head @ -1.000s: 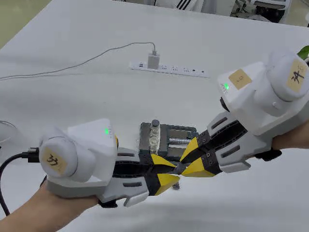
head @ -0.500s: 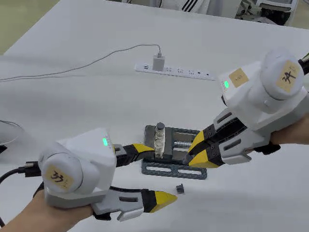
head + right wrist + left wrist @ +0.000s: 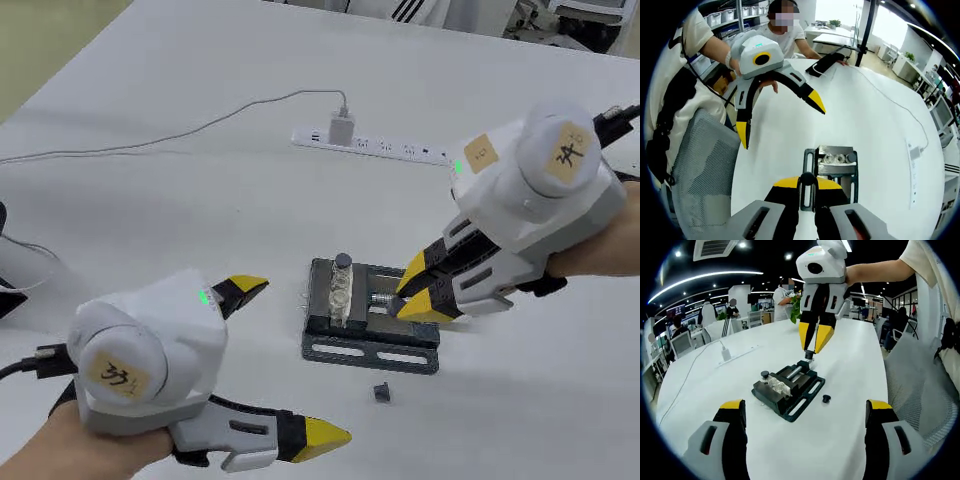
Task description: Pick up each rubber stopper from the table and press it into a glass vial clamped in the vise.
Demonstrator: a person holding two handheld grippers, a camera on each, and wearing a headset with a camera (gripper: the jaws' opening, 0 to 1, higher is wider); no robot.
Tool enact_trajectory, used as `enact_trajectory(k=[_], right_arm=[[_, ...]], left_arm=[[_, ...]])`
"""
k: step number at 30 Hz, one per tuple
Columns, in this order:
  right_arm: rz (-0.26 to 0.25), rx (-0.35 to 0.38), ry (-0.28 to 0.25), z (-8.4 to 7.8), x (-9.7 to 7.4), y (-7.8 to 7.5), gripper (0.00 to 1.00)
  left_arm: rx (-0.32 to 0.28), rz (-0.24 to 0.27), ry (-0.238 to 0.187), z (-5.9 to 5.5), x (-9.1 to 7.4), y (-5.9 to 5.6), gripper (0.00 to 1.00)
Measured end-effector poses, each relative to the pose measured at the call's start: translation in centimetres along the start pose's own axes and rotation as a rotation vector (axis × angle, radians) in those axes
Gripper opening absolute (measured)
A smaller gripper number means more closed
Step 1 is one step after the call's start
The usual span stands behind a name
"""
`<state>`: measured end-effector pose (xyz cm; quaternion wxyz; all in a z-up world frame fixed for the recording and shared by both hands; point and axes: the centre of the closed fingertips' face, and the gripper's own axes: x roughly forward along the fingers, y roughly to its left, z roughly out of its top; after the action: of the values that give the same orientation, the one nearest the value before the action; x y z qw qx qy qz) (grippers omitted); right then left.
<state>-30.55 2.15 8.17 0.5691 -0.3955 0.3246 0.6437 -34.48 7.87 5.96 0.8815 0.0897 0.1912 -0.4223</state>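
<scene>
A dark vise (image 3: pixel 372 338) stands on the white table. It clamps a glass vial (image 3: pixel 342 292) upright, with a dark stopper (image 3: pixel 343 261) on the vial's top. A loose black rubber stopper (image 3: pixel 381 393) lies on the table just in front of the vise, also seen in the left gripper view (image 3: pixel 826 399). My left gripper (image 3: pixel 285 362) hovers near and left of the vise, wide open and empty. My right gripper (image 3: pixel 410 292) sits at the vise's right end, shut on the black knob of the vise's screw handle (image 3: pixel 807 178).
A white power strip (image 3: pixel 372 147) with a plugged-in charger (image 3: pixel 341 129) and its cable (image 3: pixel 150 143) lies at the back of the table. A black cable (image 3: pixel 20 365) trails at the near left. A mesh chair (image 3: pixel 920 385) stands beside the table.
My left gripper has pulled back from the vise toward the near left and opened wide. A loose stopper now lies in front of the vise. The right gripper has stayed at the vise's handle.
</scene>
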Motion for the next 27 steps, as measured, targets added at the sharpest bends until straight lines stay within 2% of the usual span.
enact_trajectory(k=[1, 3, 8, 18, 24, 27], right_arm=[[0.001, -0.006, 0.004, 0.0, 0.1, -0.1, 0.06], [0.006, -0.013, 0.01, 0.1, 0.2, -0.4, 0.06], [-0.001, -0.073, 0.042, 0.0, 0.6, -1.3, 0.06], [0.001, -0.25, 0.101, 1.4, 1.4, -3.9, 0.06], [0.027, -0.341, 0.157, 1.4, 2.2, -4.5, 0.06], [0.069, -0.365, 0.169, 1.5, 2.6, -4.4, 0.06]], left_arm=[[-0.012, 0.002, 0.016, -0.3, -0.1, 0.0, 0.99], [-0.008, 0.005, 0.006, -0.3, -0.1, 0.1, 0.99], [-0.004, 0.008, 0.028, -0.7, -0.3, 0.2, 0.99], [-0.024, 0.026, 0.037, -1.1, -0.6, 0.5, 0.99], [-0.041, 0.027, 0.045, -1.7, -0.8, 0.1, 0.99], [-0.049, 0.03, 0.046, -1.8, -0.9, 0.0, 0.98]])
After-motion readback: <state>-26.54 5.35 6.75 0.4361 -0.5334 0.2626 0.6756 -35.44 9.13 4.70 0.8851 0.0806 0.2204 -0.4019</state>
